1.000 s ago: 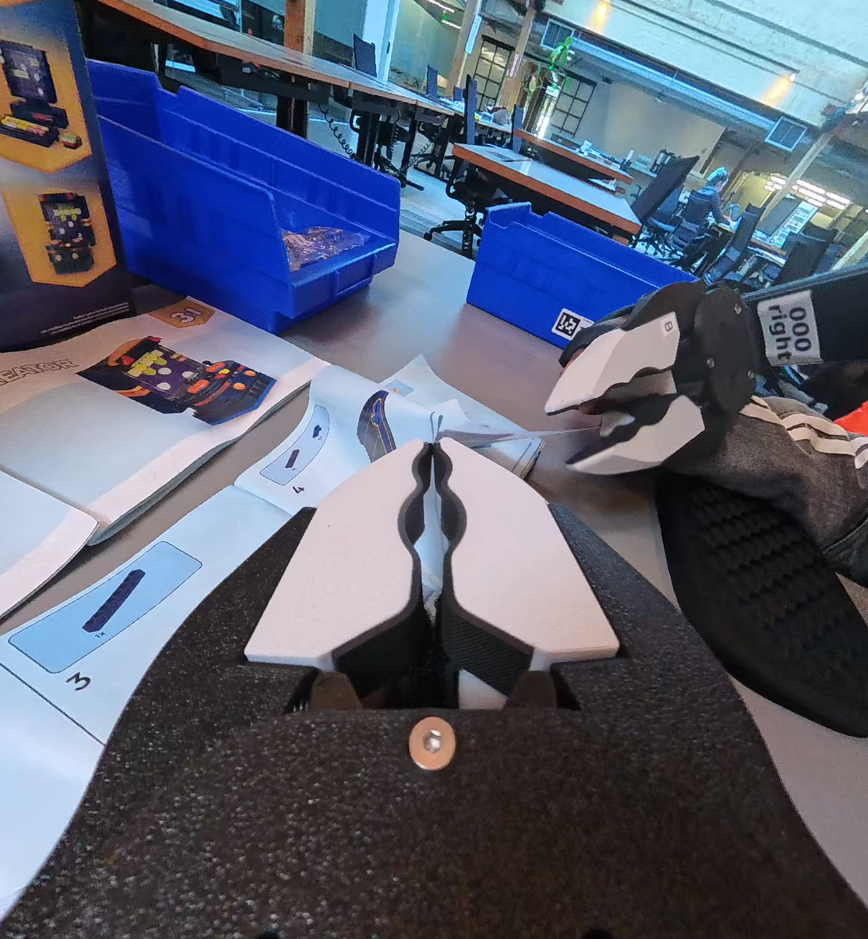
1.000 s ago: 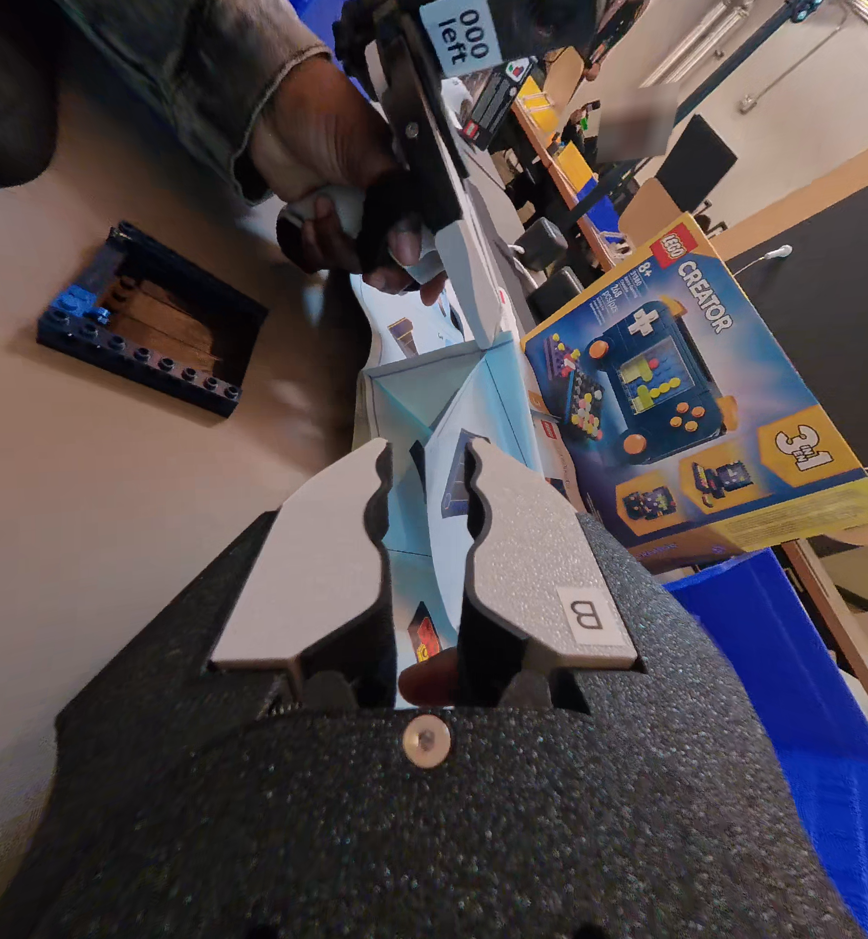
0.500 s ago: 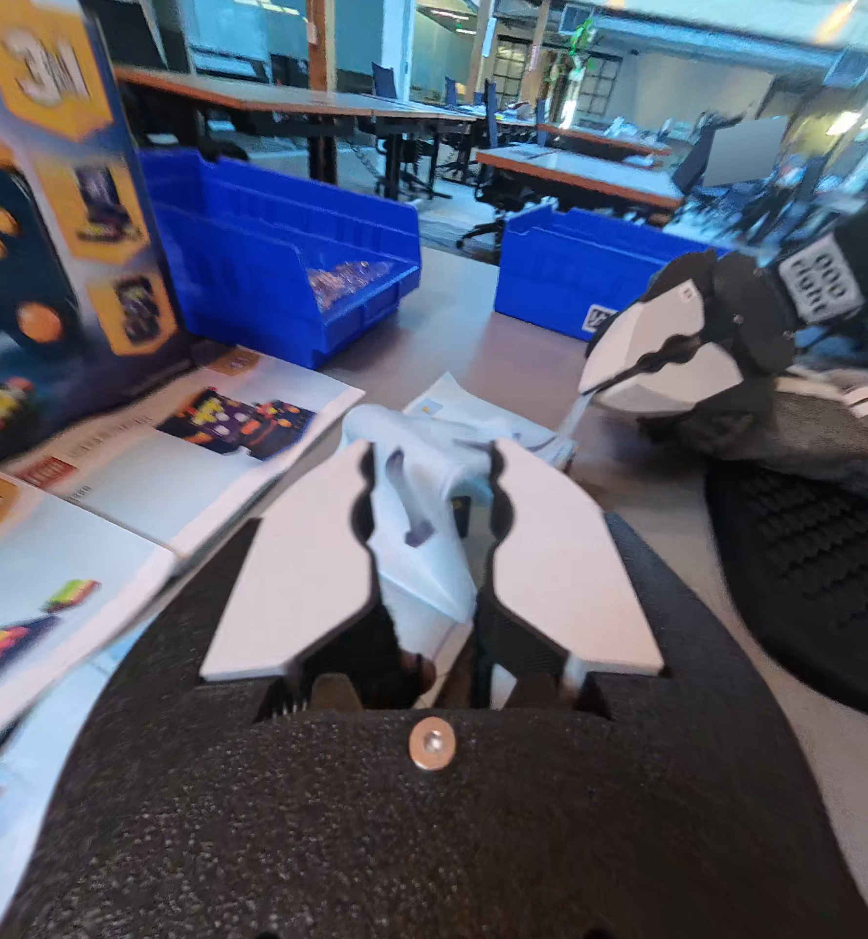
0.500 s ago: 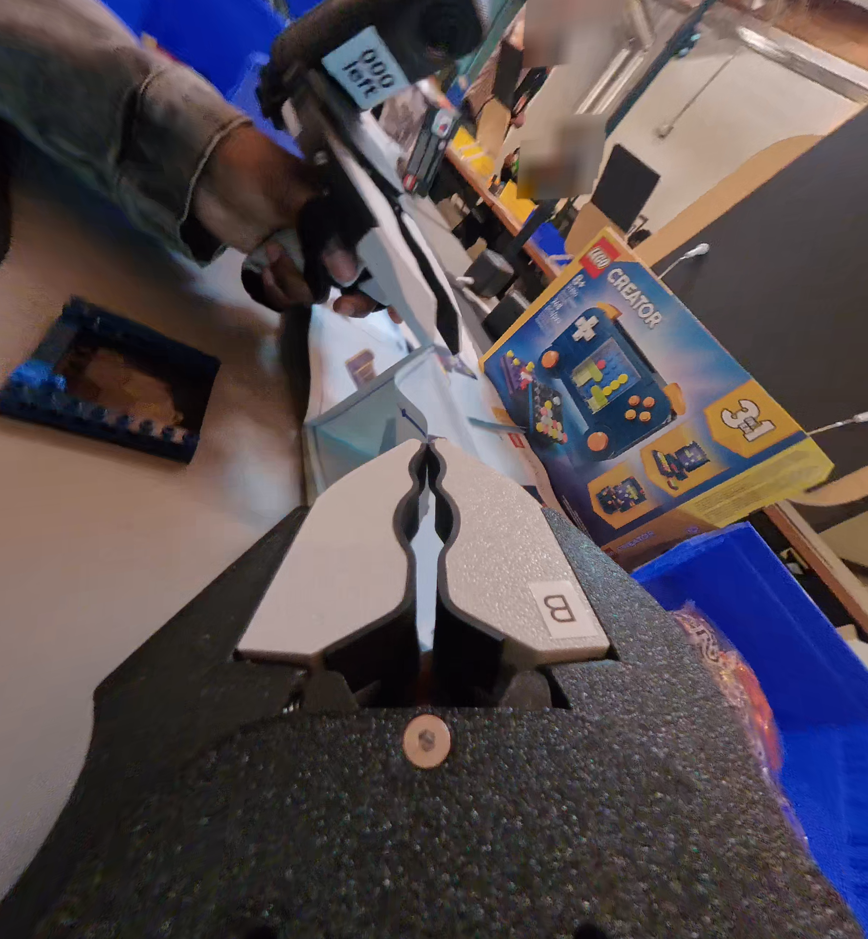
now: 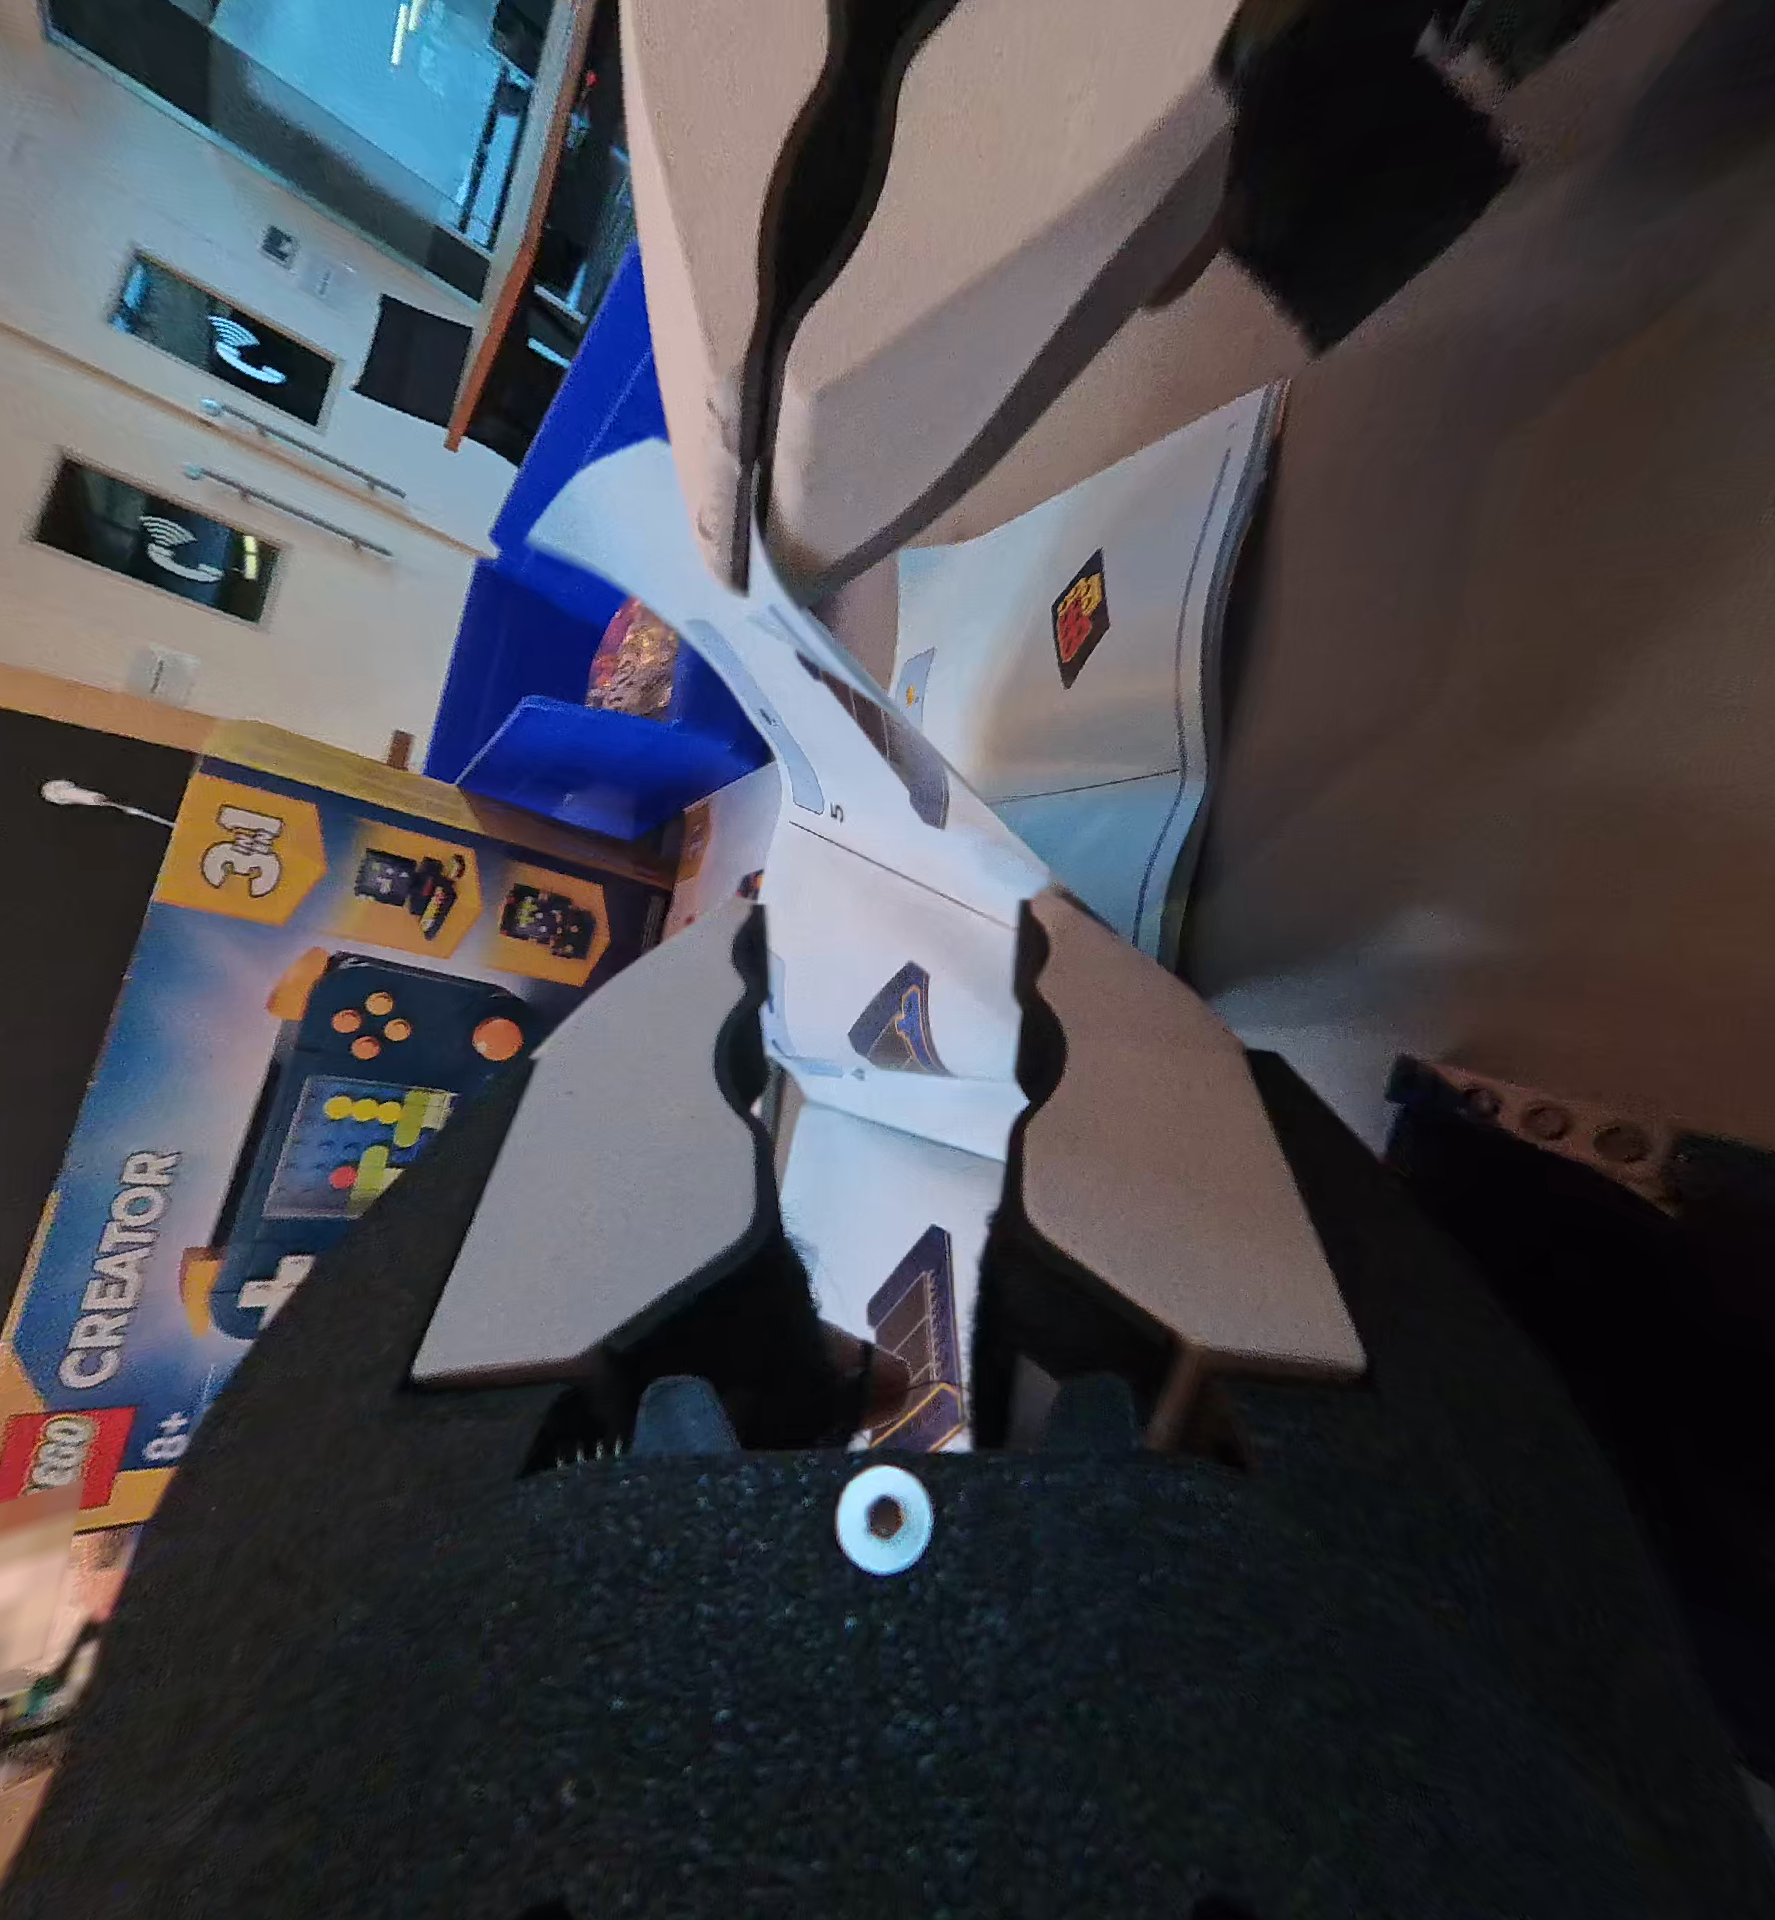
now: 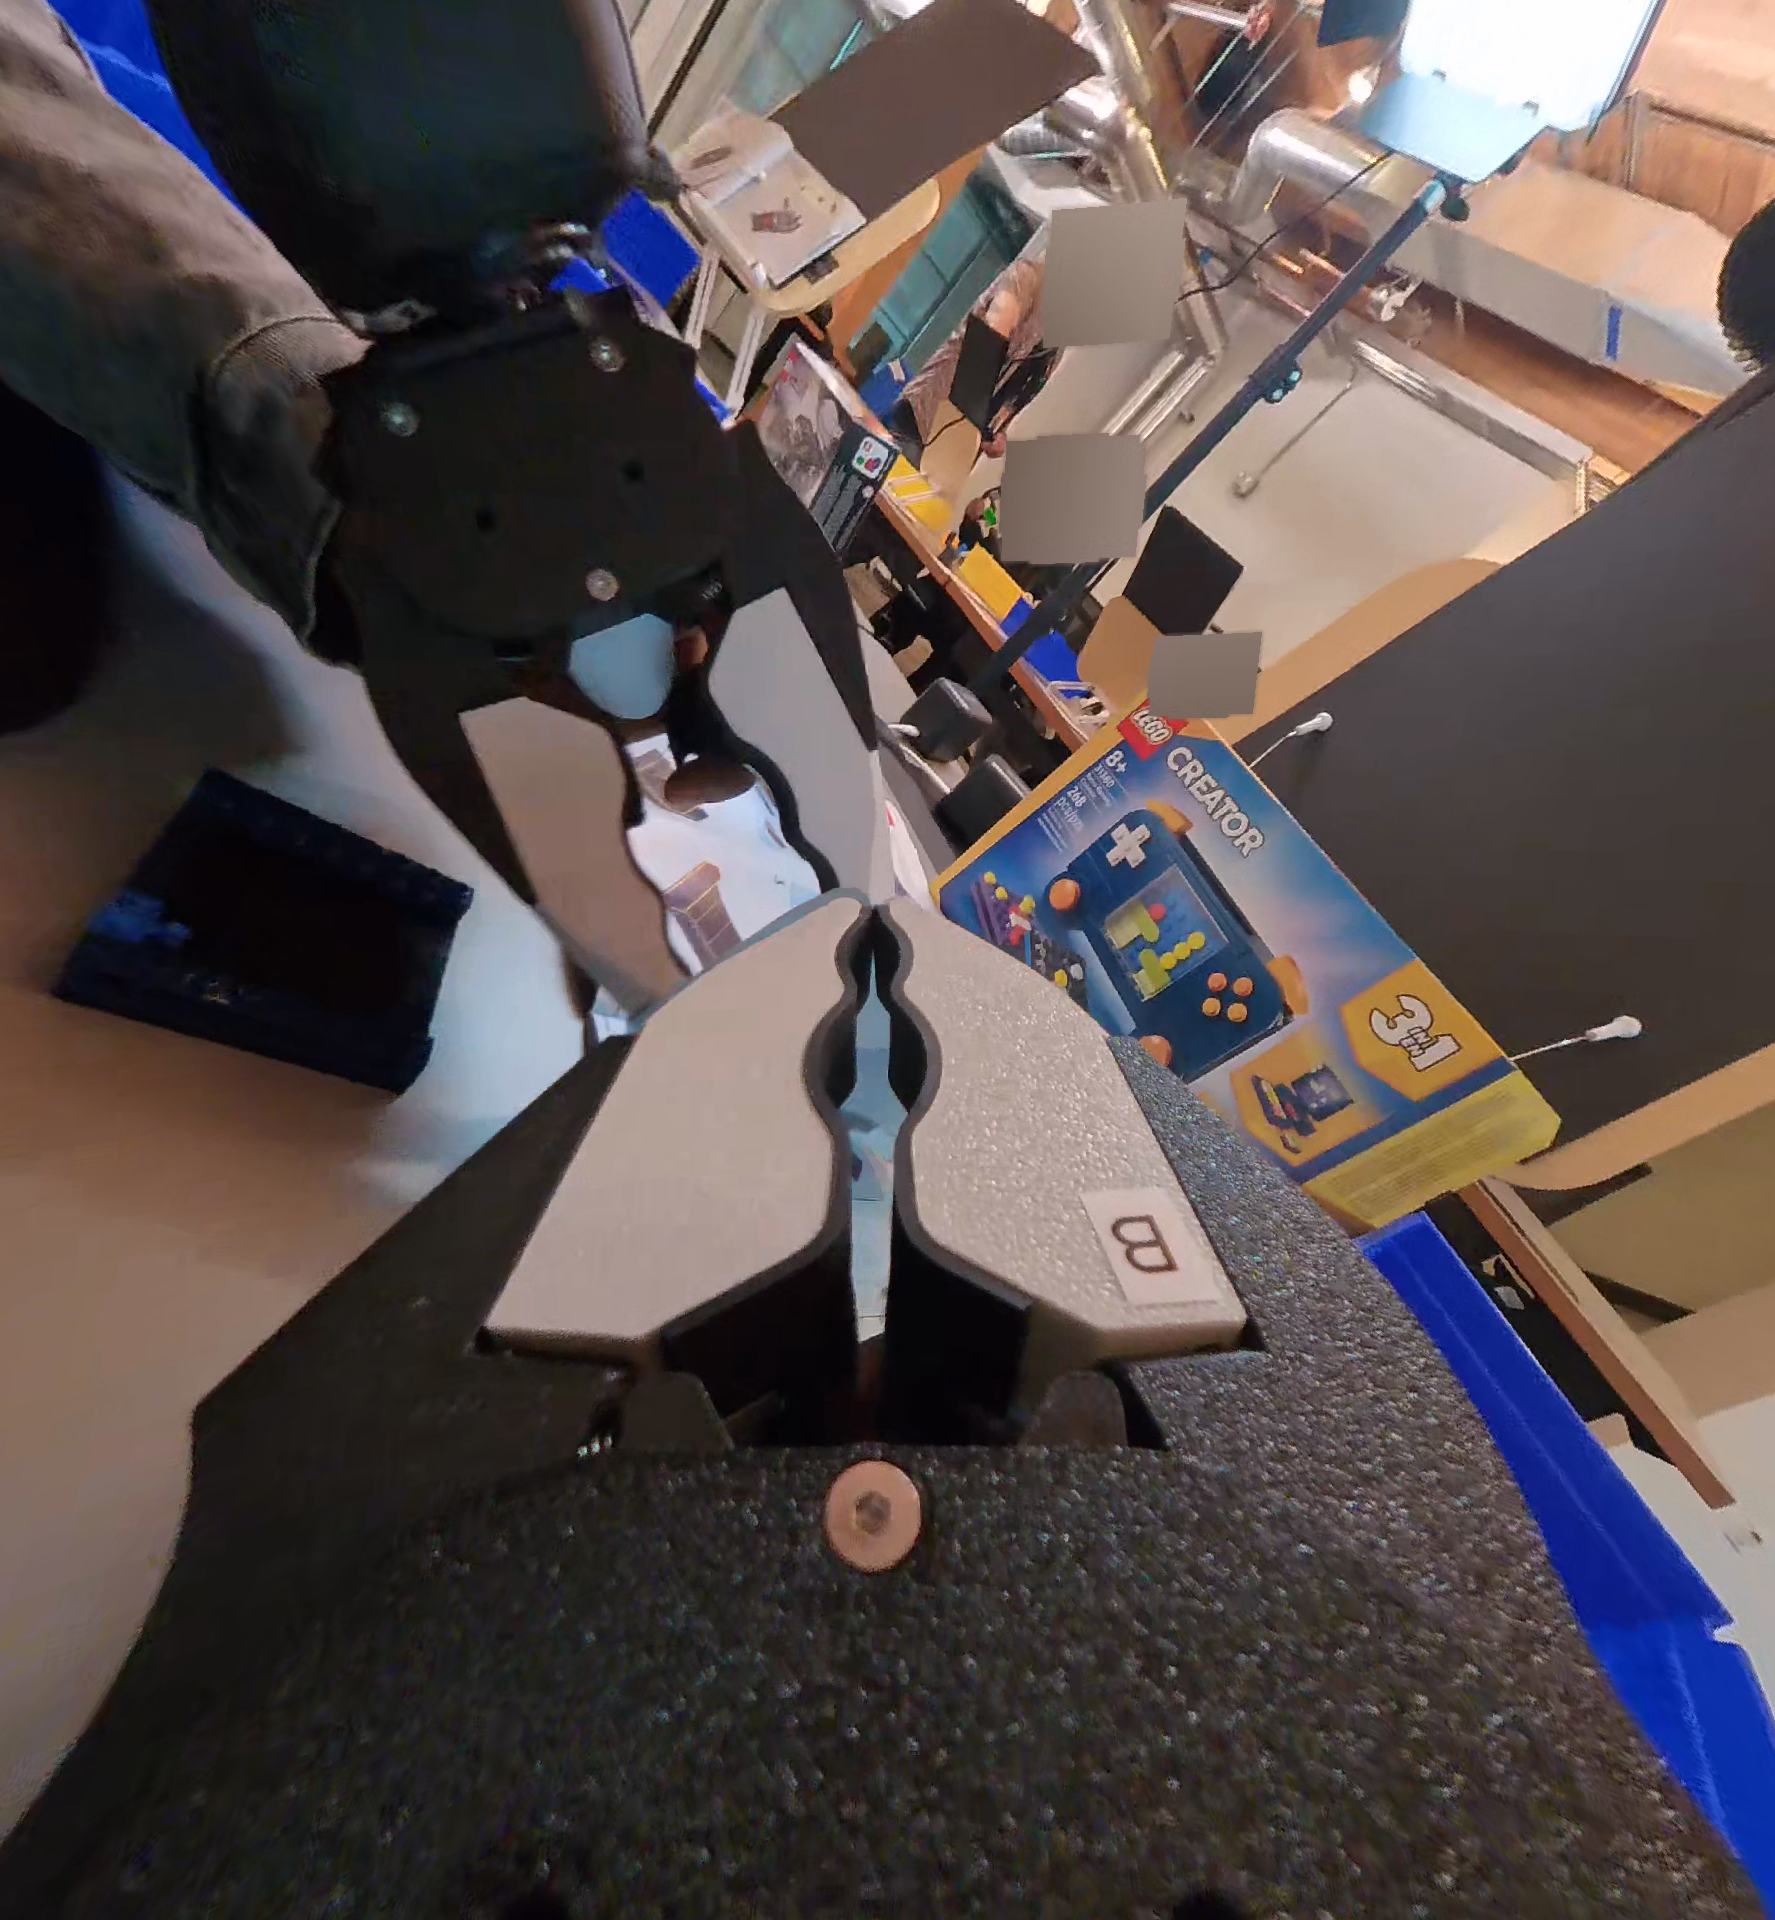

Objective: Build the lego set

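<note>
Right tool (image 6: 870, 920): fingers closed tip to tip, pinching the corner of a lifted page (image 5: 893, 883) of the white instruction booklet (image 5: 1091, 727); in the left wrist view the same tool (image 5: 748, 561) reaches in from the far side, with the sheet trapped at its tips. Left tool (image 5: 888, 925): fingers standing well apart, the raised page passing between them with a gap on each side, so nothing is gripped; the right wrist view confirms this tool (image 6: 748, 904) spread open just beyond the right tool's tips. The booklet lies open on the tan table (image 6: 135, 1195), its lifted page curling up between the two tools. To the right of the booklet in the right wrist view stands a blue and yellow toy box (image 6: 1267, 966), leaning. A blue bin (image 5: 550, 665) sits beyond the box in the left wrist view. A dark blue brick frame (image 6: 259, 935) lies on the table to the left of the tools. A grey sleeve (image 6: 104, 270) leads to the left tool.
</note>
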Demonstrator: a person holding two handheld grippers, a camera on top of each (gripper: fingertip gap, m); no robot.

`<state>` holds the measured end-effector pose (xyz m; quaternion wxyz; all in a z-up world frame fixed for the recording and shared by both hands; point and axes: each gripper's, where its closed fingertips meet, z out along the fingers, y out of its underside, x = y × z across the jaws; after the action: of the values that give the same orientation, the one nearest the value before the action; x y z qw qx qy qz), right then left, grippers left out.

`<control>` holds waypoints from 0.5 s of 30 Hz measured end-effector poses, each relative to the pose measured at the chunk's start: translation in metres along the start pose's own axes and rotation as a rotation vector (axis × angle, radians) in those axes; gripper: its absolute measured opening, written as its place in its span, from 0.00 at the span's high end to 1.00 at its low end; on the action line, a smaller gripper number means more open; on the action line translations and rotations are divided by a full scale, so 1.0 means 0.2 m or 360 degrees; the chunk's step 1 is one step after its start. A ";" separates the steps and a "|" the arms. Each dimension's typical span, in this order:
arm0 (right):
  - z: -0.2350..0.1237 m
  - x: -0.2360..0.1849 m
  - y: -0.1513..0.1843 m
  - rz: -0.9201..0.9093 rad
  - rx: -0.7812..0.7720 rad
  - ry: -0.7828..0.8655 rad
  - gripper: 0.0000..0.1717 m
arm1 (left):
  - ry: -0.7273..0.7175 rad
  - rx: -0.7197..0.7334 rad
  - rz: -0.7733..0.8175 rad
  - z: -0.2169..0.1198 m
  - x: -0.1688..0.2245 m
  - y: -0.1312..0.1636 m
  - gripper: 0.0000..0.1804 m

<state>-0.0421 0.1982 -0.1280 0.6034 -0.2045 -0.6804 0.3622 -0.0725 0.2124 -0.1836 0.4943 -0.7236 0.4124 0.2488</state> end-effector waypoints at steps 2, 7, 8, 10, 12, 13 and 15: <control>0.00 0.03 0.01 0.0035 0.0001 0.0058 1.00 | 0.0068 0.0040 -0.0131 -0.02 0.01 -0.04 0.65; -0.02 0.08 -0.01 0.0062 0.0033 0.0136 1.00 | 0.0324 0.0229 -0.0570 -0.11 0.00 -0.18 0.57; -0.02 0.08 -0.02 0.0050 0.0046 0.0141 1.00 | 0.0303 0.0243 -0.0597 -0.12 -0.02 -0.20 0.59; -0.02 0.06 -0.07 -0.0010 0.0092 0.0135 1.00 | 0.0117 0.0182 -0.0472 -0.13 -0.07 -0.18 0.68; -0.01 0.02 -0.12 -0.0092 0.0136 0.0097 1.00 | -0.0037 0.0006 -0.0197 -0.11 -0.07 -0.11 0.74; 0.00 -0.01 -0.14 -0.0129 0.0143 0.0072 1.00 | -0.0069 -0.0051 -0.0107 -0.09 -0.04 -0.09 0.81; 0.02 -0.04 -0.15 -0.0197 0.0127 0.0039 1.00 | -0.0129 -0.0080 -0.0063 -0.07 -0.03 -0.07 0.98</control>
<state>-0.0399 0.1713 -0.1117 0.6406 -0.1423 -0.6692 0.3485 -0.0640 0.2040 -0.1663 0.4972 -0.7331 0.3713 0.2784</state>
